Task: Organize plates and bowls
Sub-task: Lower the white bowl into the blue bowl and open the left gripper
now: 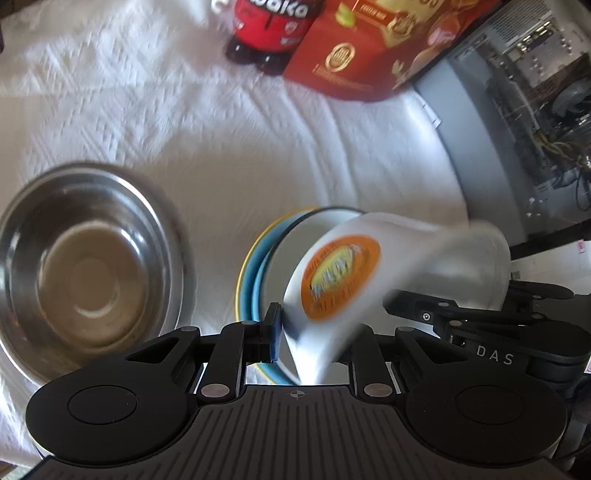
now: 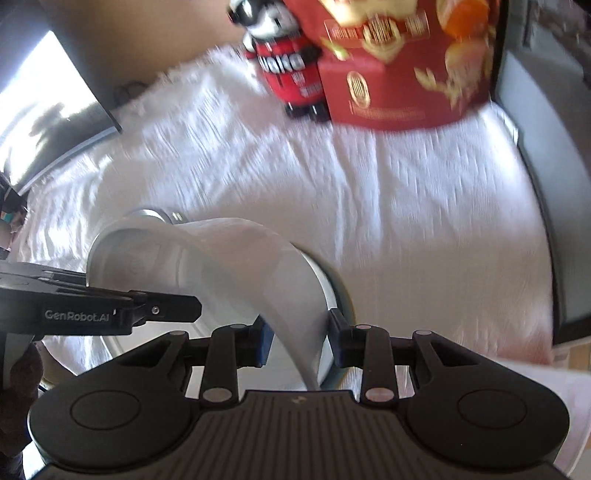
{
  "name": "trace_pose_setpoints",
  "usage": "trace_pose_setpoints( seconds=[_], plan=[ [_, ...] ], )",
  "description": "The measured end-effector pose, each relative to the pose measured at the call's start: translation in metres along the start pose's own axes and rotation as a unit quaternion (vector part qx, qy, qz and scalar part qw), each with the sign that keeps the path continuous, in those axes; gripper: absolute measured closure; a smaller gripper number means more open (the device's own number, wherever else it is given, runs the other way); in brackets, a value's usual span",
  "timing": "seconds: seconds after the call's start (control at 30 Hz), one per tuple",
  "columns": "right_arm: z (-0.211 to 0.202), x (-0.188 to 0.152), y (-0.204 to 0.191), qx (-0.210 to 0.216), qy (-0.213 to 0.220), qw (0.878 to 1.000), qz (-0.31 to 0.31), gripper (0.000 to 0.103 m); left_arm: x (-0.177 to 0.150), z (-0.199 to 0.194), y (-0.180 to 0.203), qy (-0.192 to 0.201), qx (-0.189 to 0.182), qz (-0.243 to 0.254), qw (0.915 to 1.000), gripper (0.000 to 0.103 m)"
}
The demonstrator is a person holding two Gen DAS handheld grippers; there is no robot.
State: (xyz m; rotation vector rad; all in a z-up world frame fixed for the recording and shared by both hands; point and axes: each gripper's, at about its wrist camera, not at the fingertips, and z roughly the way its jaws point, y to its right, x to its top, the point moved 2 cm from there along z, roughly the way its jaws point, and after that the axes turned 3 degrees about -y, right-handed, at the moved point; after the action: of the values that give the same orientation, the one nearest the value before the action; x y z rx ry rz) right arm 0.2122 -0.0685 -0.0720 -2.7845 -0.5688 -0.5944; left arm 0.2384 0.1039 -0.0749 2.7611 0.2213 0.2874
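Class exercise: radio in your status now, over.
Left tongs and right tongs both shut on white bowl. Bowl tilted above plate stack. Steel bowl alongside, clear.

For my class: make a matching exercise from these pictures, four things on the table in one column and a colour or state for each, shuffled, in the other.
Things:
1. White bowl
2. Steel bowl
3. Box
4. Bottle

Descriptions:
A. Red and gold, at the far edge
B. Empty, resting on the cloth
C. Held tilted by both grippers
D. Dark drink, red label

Pairs: 1-C, 2-B, 3-A, 4-D
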Motion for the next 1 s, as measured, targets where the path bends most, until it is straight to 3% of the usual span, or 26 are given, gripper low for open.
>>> trace_pose_setpoints(
  seconds=[0.67, 0.83, 1.0],
  plan=[
    [-0.006, 0.001, -0.01, 0.002, 0.023, 1.0, 0.006, 0.072, 0.004, -0.026, -0.014, 0.018, -0.054, -0.023, 0.9981, 0.082],
    [-0.006, 0.004, -0.01, -0.003, 0.025, 1.0, 0.006, 0.072, 0.002, -0.016, -0.012, 0.011, -0.033, -0.008, 0.9994, 0.083],
    [0.001, -0.003, -0.007, -0.006, 0.009, 1.0, 0.011, 0.072, -0.002, -0.007, -0.011, -0.006, -0.037, 0.002, 0.9993, 0.082]
  ],
)
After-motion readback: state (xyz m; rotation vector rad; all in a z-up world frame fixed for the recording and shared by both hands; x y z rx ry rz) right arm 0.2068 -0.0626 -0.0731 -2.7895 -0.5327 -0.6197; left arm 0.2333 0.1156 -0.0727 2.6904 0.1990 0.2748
